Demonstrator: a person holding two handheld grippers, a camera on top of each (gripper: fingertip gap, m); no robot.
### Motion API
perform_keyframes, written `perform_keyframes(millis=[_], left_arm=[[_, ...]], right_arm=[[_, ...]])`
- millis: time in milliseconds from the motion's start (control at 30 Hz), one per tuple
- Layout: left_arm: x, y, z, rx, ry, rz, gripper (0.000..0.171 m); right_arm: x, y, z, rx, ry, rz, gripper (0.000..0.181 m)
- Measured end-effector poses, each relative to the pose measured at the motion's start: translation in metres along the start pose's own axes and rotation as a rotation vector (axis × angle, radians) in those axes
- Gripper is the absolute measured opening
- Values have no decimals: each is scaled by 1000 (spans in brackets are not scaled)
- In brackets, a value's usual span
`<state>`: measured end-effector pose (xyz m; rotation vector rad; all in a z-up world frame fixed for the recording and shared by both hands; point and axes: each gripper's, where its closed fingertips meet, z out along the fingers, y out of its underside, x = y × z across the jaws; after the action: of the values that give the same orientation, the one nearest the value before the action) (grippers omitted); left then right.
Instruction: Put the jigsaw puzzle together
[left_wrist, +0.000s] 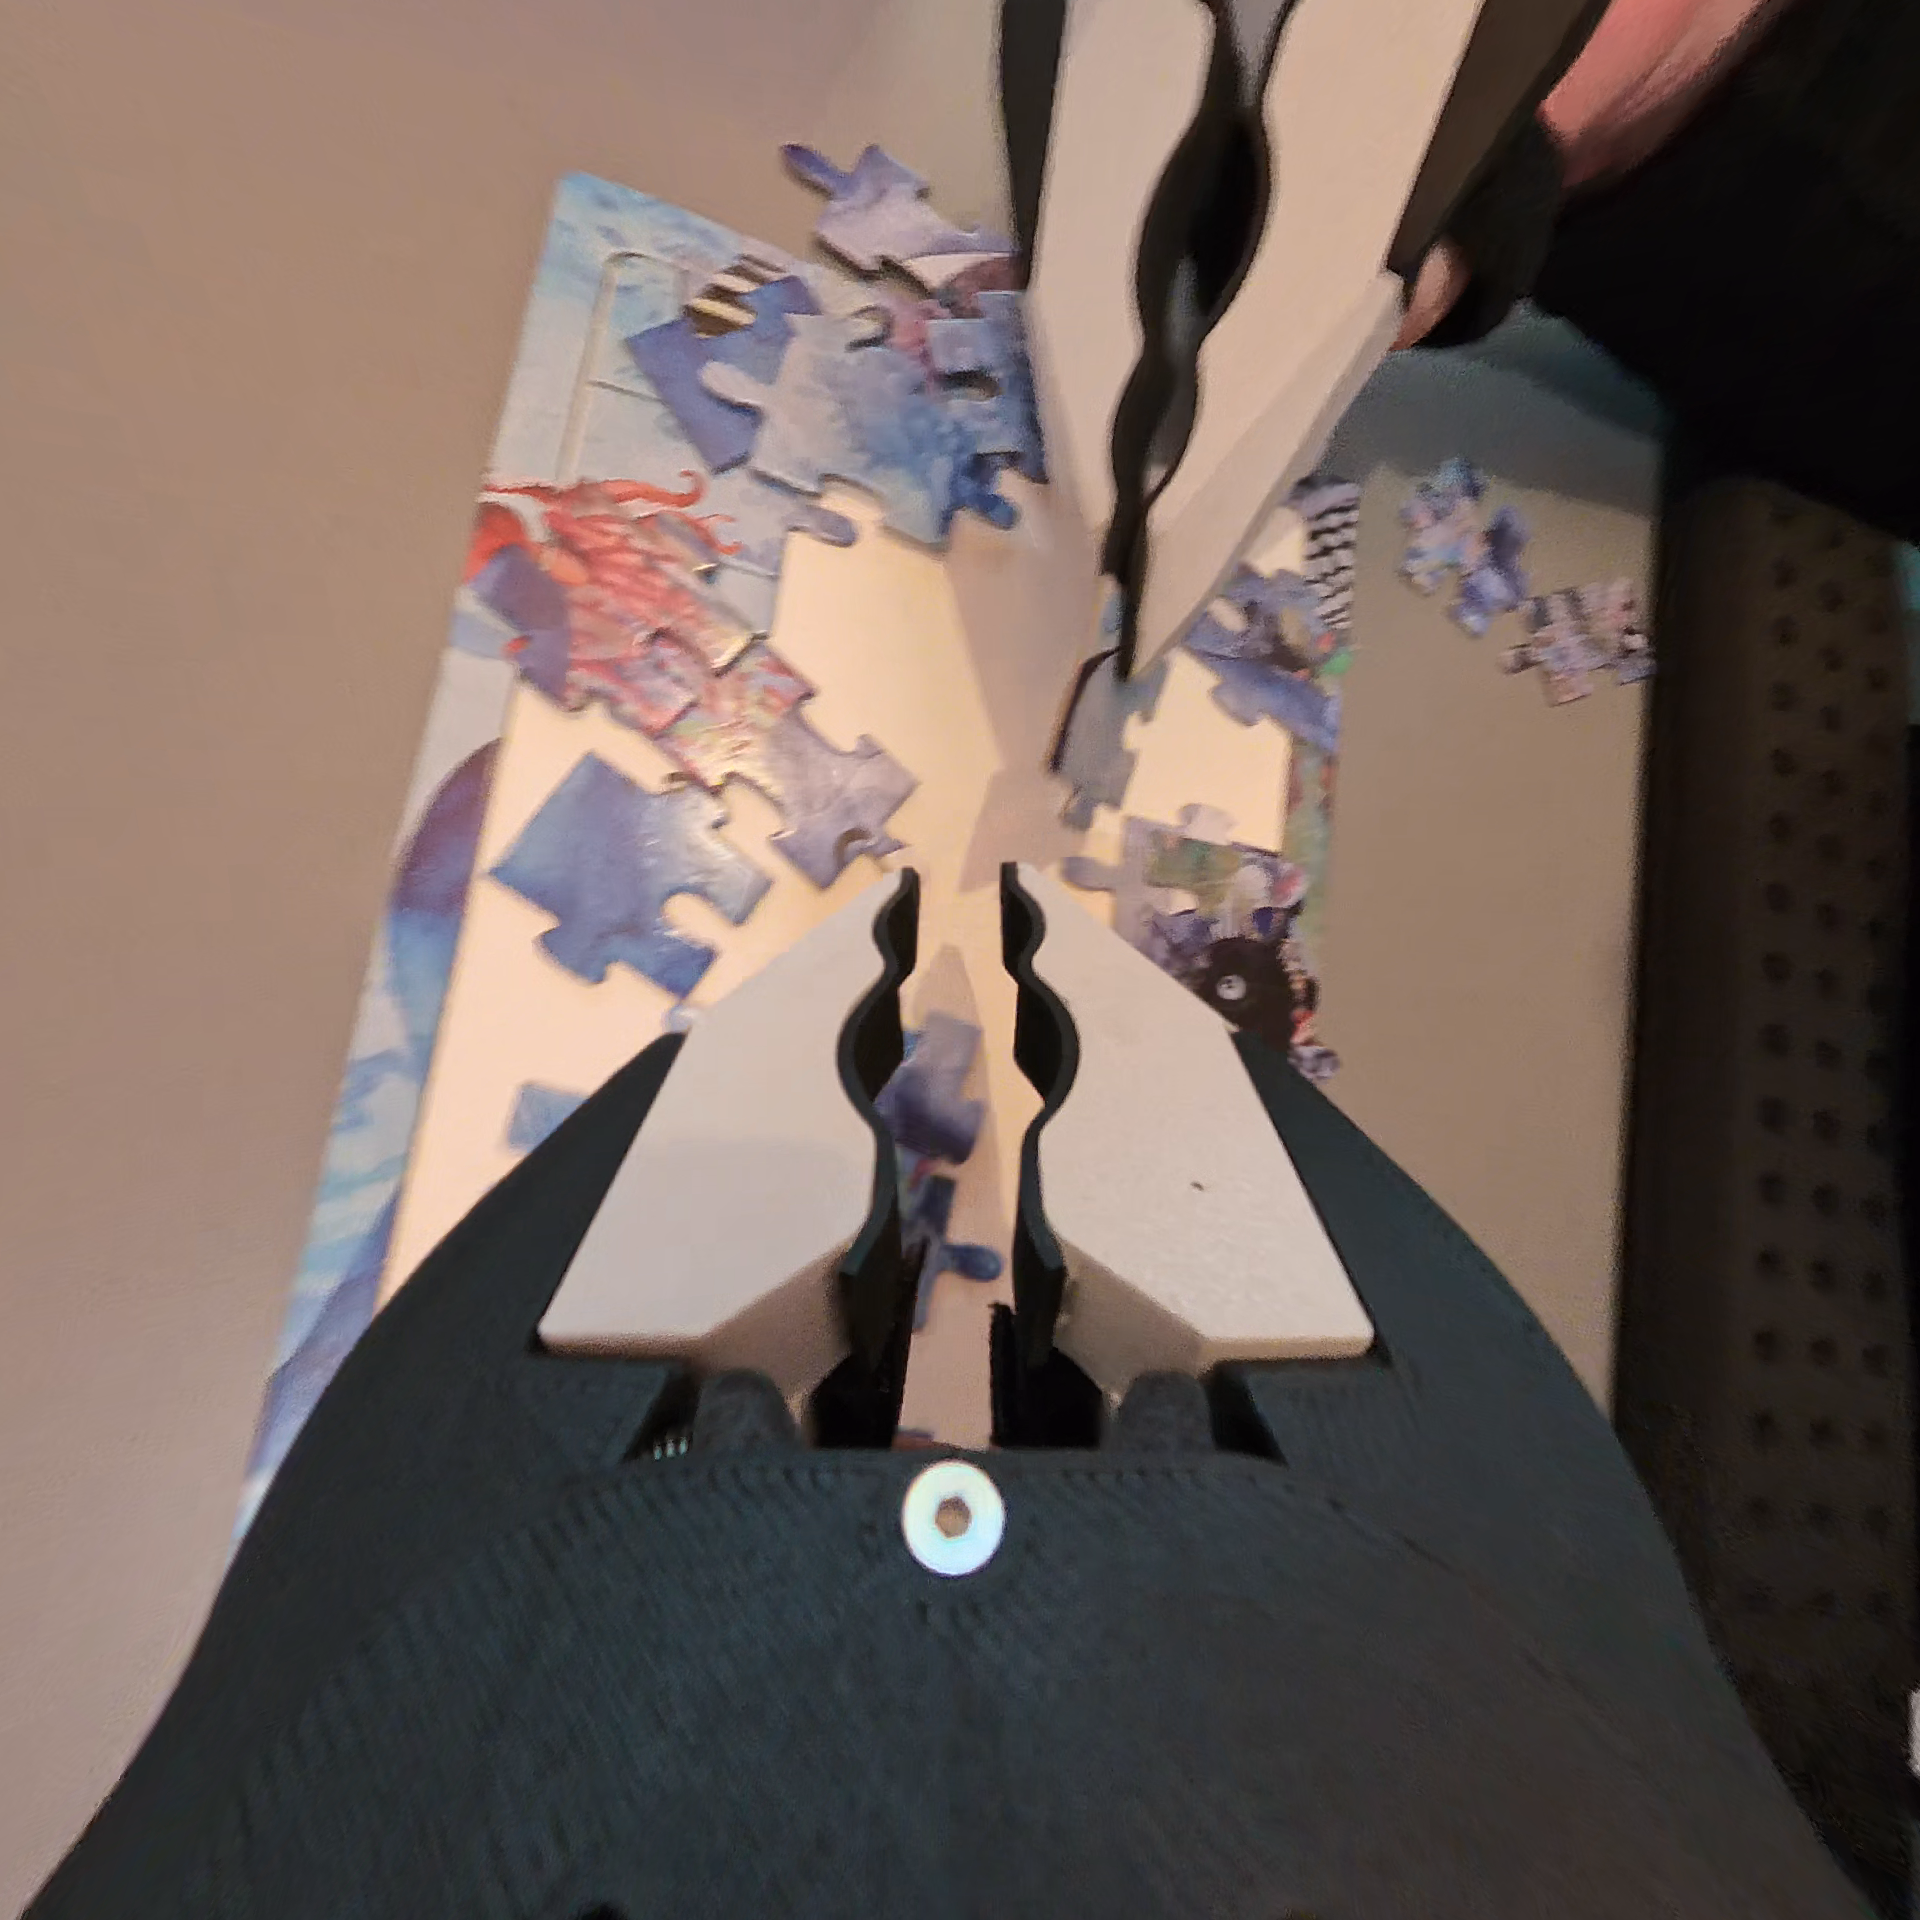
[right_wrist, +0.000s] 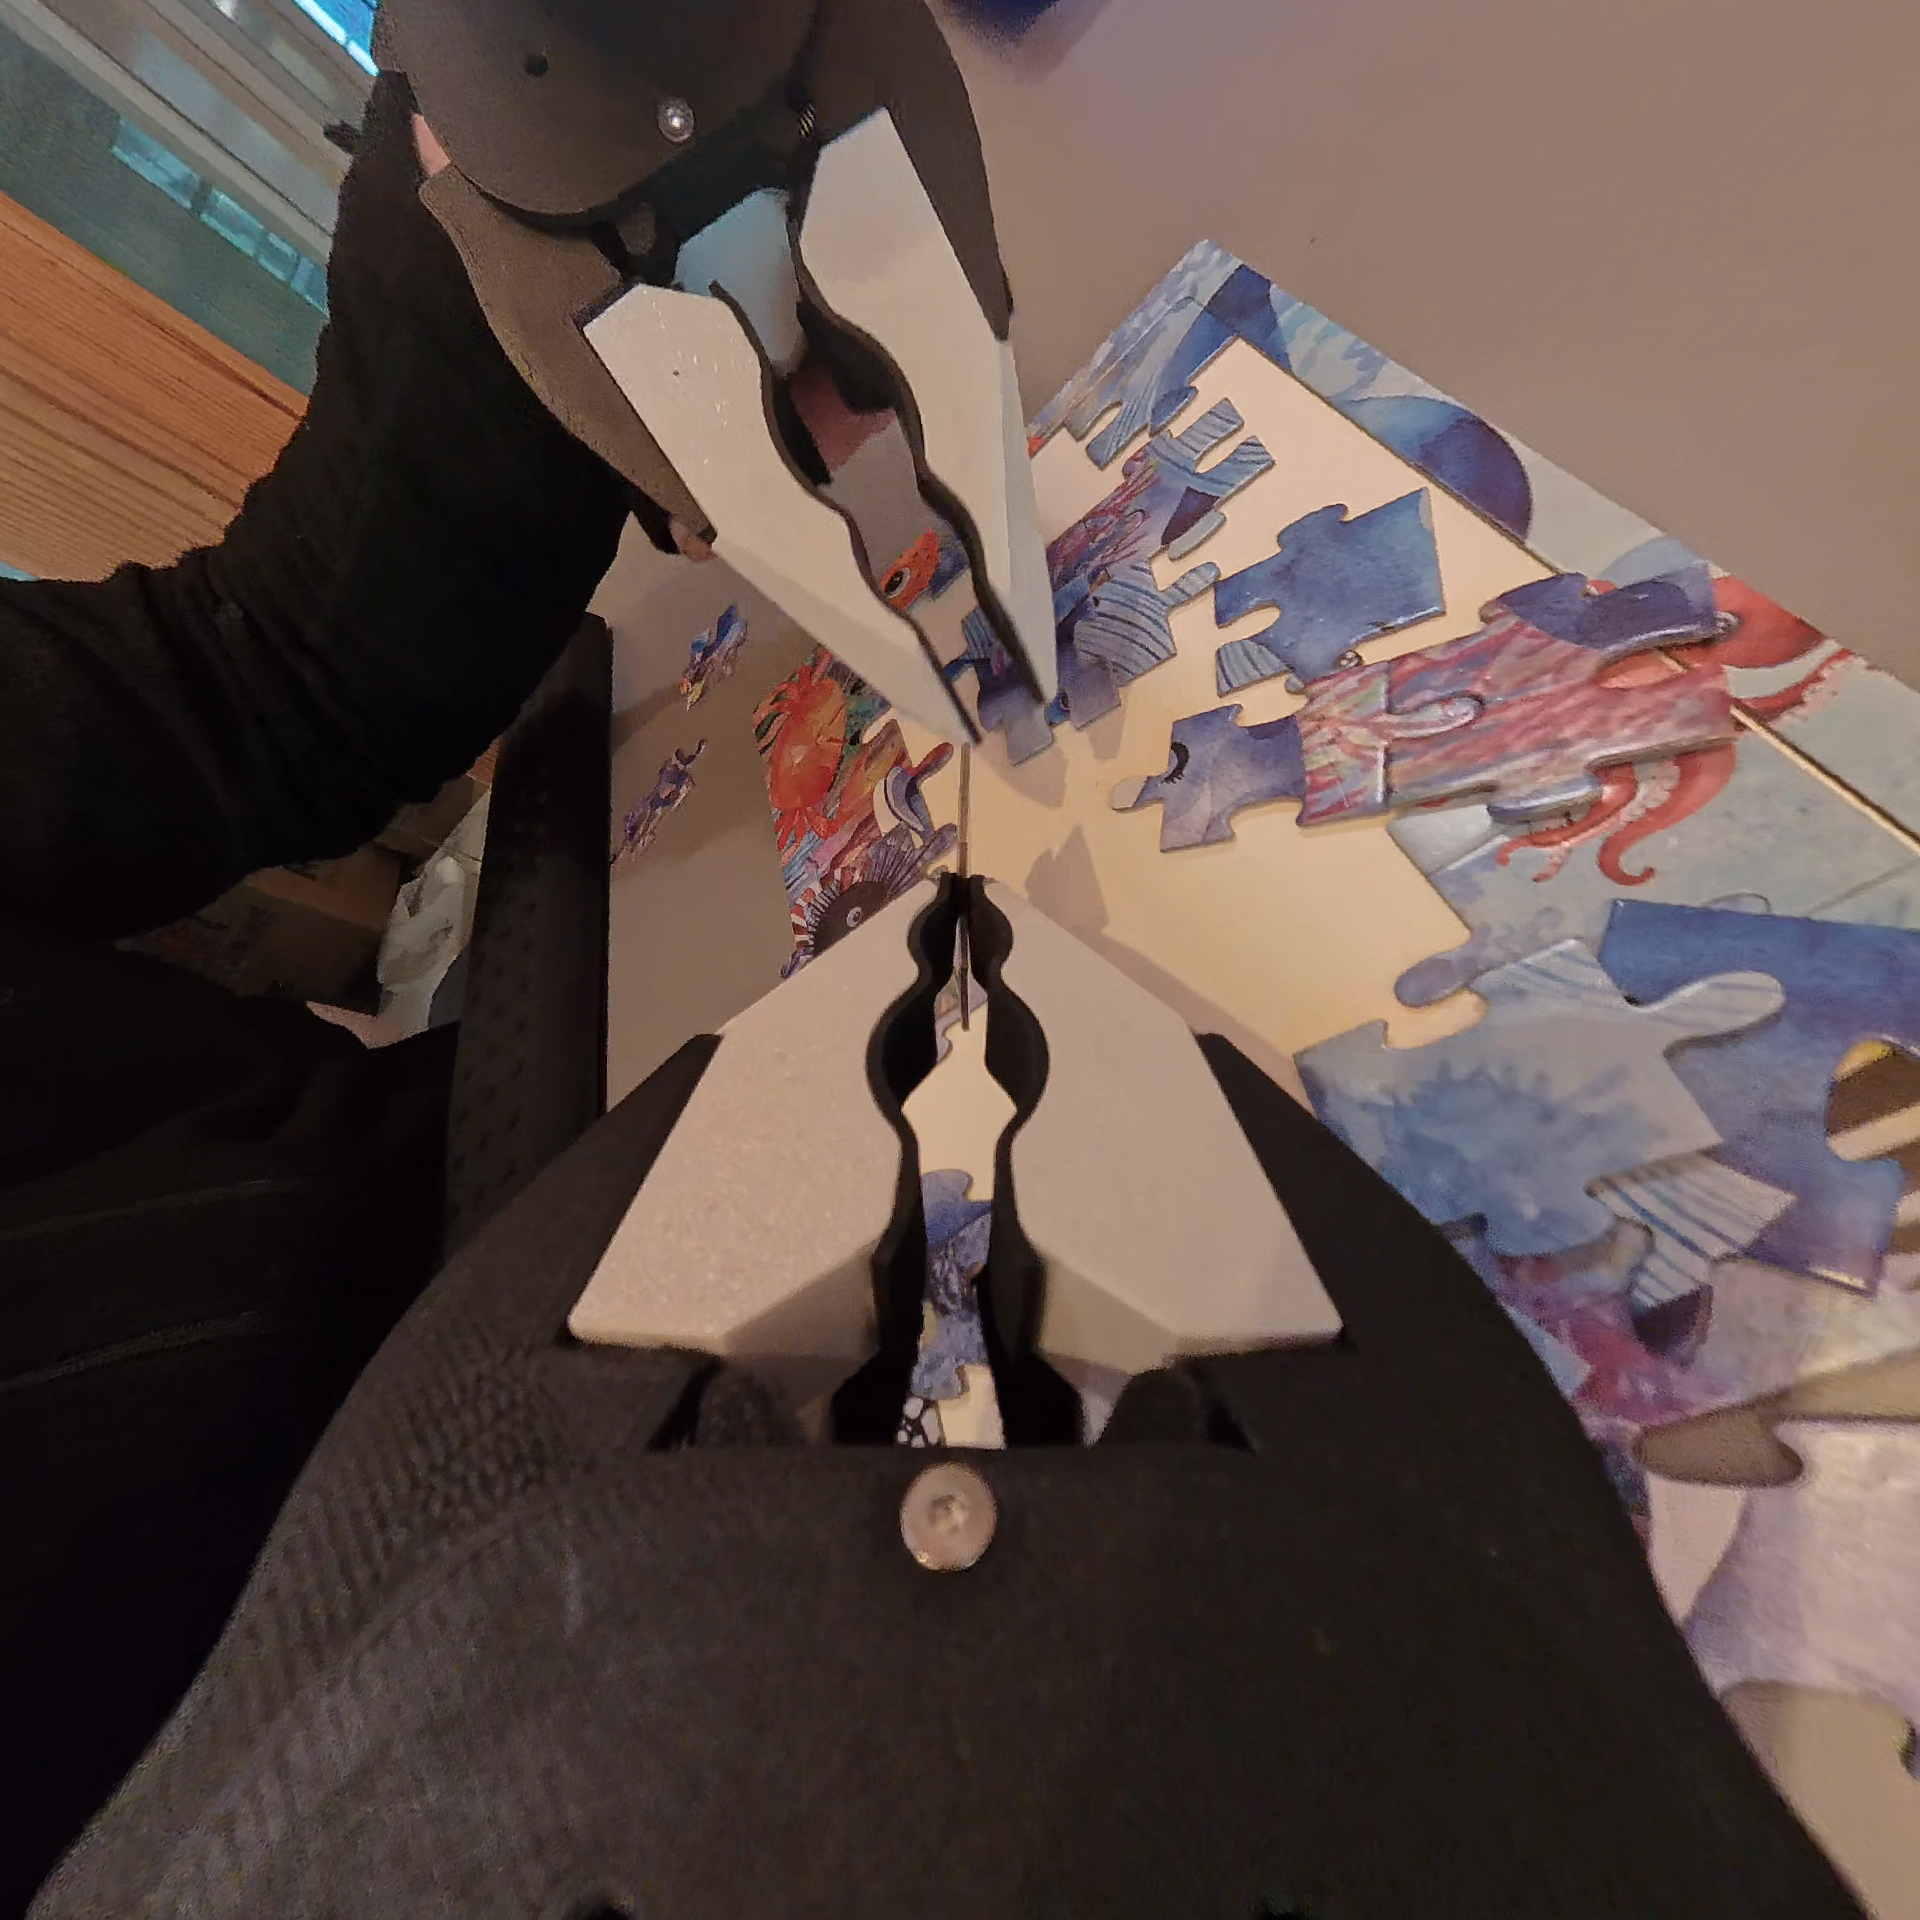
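The puzzle board has a blue sea-picture rim and a bare cream middle; it also shows in the right wrist view. Loose and partly joined pieces lie on it: a blue piece, red octopus pieces, and a blue cluster. My left gripper is slightly open and empty, hovering over the board's middle. My right gripper is shut on a puzzle piece, seen edge-on. In the left wrist view the right gripper comes down from above with that piece hanging over the cream area.
Several loose pieces lie on the beige table beside the board. A black perforated object stands along the table's edge. A person's black sleeve holds the left gripper. The finished crab corner lies under it. The left gripper's tips are roughly 5 centimeters from the right gripper's. Both grippers' tips are roughly 25 centimeters from the black perforated object.
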<state>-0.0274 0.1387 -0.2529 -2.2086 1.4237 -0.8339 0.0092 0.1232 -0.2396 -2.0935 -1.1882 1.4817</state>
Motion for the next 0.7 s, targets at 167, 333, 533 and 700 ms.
perform_keyframes(millis=[167, 333, 533, 700], left_arm=[[-30, -6, -16, 34, -185, 28, 24], [-43, -9, 2, -58, -325, 143, 38], [-53, -16, 23, -109, -388, 182, 53], [-59, -17, 18, -120, -409, 187, 50]], right_arm=[[16, 15, -4, -72, 80, 36, 0], [27, 21, -4, -115, 159, 13, 6], [32, 23, -8, -142, 210, -13, 30], [35, 10, -24, -71, 240, -27, 35]])
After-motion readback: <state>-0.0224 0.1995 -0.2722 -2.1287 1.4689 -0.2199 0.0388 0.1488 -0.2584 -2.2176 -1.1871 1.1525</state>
